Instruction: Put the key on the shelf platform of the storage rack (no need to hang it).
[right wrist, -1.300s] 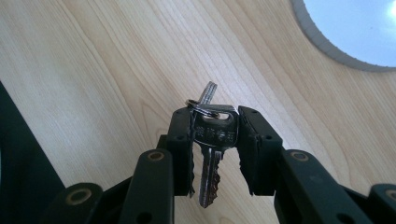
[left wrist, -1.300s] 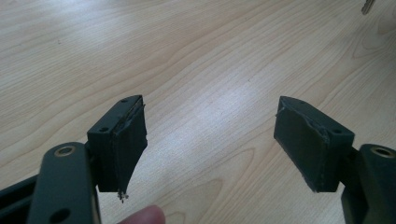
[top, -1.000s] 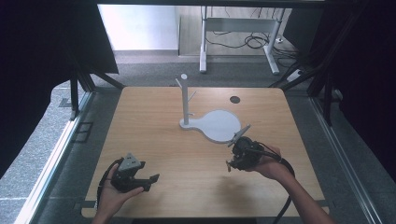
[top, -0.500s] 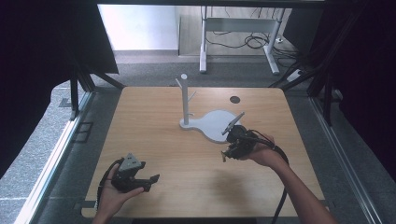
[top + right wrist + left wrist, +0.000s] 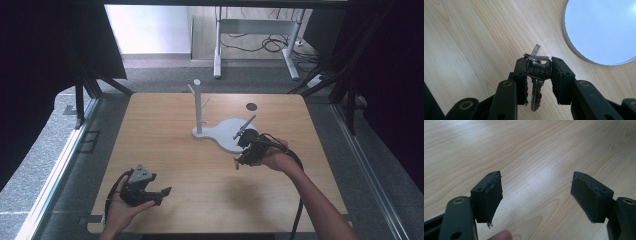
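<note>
A silver key point(image 5: 537, 75) sits clamped by its head between the two black jaws of the right gripper point(image 5: 539, 72), blade pointing back toward the hand, with a split ring point(image 5: 532, 58) threaded through the head and a second key point(image 5: 535, 50) poking out past the jaw tips. In the right gripper view the keys hang above bare wood just beside the curved rim of a round white base point(image 5: 599, 30), apart from it. From the high view, the right gripper point(image 5: 248, 146) is held in the person's right hand point(image 5: 272, 159) over the right half of the tabletop point(image 5: 165, 140), at the near edge of the white base point(image 5: 231, 134). A thin white post point(image 5: 198, 107) with short side pegs rises upright from the narrow left end of that base, near the middle of the tabletop. A small dark round hole point(image 5: 251, 106) marks the wood toward the far right corner.

The left gripper point(image 5: 536, 195) has its jaws standing wide apart, nothing between them but wood grain; a fingertip point(image 5: 500, 236) shows at the bottom of the left gripper view. In the high view the left gripper point(image 5: 162, 192) rests in the person's left hand point(image 5: 122, 210) close to the near left corner of the tabletop, well apart from the right gripper, with a grey three-cornered plate on top.
</note>
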Motion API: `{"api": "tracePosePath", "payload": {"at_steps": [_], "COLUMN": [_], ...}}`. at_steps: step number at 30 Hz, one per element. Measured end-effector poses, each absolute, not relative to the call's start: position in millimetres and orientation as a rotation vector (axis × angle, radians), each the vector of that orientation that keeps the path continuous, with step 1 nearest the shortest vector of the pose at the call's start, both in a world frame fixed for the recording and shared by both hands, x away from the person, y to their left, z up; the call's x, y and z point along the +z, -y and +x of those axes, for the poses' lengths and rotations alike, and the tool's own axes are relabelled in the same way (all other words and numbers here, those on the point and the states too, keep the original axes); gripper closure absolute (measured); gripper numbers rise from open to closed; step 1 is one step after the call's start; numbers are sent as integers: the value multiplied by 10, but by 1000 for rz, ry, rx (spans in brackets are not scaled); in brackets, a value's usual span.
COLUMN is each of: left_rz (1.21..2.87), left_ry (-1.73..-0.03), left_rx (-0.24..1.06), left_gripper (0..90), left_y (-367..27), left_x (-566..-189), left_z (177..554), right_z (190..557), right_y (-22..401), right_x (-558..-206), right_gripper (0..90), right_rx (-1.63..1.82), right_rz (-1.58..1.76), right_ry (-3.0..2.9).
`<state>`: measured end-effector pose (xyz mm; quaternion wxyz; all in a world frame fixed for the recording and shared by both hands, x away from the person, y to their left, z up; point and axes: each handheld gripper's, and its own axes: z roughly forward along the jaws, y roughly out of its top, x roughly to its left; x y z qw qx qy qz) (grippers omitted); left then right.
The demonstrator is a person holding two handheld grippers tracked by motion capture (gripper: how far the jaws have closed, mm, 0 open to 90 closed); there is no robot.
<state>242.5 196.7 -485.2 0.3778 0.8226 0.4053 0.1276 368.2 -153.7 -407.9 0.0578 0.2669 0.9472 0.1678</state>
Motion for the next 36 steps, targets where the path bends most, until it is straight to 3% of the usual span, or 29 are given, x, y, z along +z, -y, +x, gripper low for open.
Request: {"api": "tracePosePath", "payload": {"at_steps": [36], "left_rz": [2102], "left_ry": [-1041], "left_rx": [333], "left_gripper": [255], "left_y": [-1974], "left_x": [-4846], "left_z": [2430], "right_z": [4154], "right_y": [1491], "right_x": [-4168], "right_gripper": [679], "right_rx": [526], "right_rz": [867], "right_ry": [-2879]}}
